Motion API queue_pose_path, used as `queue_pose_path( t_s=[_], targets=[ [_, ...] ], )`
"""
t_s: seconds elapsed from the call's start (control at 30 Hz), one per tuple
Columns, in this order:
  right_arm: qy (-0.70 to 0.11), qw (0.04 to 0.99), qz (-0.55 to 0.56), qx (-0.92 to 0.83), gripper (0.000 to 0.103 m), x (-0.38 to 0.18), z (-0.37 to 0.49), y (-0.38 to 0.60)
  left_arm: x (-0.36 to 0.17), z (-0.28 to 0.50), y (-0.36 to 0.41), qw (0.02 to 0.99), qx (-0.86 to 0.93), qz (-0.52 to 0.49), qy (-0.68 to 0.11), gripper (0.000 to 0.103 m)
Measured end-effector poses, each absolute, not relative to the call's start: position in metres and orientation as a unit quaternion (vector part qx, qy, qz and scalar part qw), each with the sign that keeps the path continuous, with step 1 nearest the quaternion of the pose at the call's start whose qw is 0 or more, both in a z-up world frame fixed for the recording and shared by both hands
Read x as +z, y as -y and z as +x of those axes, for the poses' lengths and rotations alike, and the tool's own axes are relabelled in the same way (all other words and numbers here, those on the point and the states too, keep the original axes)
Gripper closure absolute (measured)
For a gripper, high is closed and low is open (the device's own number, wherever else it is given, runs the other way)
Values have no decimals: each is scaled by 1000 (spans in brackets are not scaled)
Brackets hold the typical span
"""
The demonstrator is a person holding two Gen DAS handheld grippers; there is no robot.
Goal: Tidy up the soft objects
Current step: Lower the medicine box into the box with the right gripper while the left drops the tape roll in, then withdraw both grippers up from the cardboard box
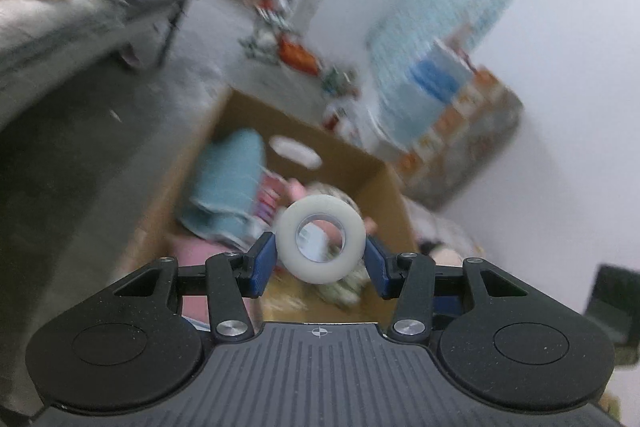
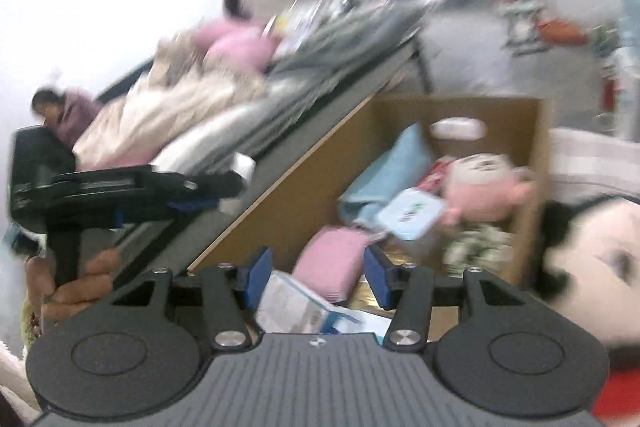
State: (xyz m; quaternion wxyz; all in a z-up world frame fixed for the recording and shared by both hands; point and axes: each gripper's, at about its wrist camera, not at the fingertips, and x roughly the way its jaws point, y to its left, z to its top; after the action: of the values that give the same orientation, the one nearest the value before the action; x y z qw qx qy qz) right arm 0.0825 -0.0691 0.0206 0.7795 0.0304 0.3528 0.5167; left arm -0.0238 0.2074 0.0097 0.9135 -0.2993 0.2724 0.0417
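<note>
My left gripper is shut on a white soft ring and holds it above an open cardboard box. The box holds a folded light blue towel, a pink plush toy, a pink cloth and a light blue pouch. My right gripper is open and empty, over the near end of the same box. The other hand-held gripper shows at the left in the right wrist view. Both views are blurred.
A table piled with bedding and a pink cushion stands left of the box. Two people are behind it. A large white and black plush lies right of the box. Clutter lies on the floor by the wall.
</note>
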Motion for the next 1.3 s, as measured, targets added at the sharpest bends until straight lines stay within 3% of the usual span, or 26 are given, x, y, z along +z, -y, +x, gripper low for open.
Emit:
queue_pose_path(
  t_s=[0.3,0.6,0.8,1.03,1.2,1.3],
  targets=[
    [-308,839,148,424,74,-9,67,181,-46,83,-146,854,9,-300,-425,55],
    [-336,824,256,377,68,-60,95,252,-103,141,-121,793,92,-297,-524,53],
    [-333,818,288,369,66,-77,99,278,-106,138,-120,780,130,-298,-534,34],
    [-325,829,292,349,58,-75,73,300,-95,111,-131,807,84,-330,-483,28],
    [-306,843,287,337,34,-66,54,304,-59,72,-125,842,22,-327,-428,10],
    [-290,851,274,341,27,-56,42,300,-30,47,-120,872,3,-307,-382,2]
  ],
)
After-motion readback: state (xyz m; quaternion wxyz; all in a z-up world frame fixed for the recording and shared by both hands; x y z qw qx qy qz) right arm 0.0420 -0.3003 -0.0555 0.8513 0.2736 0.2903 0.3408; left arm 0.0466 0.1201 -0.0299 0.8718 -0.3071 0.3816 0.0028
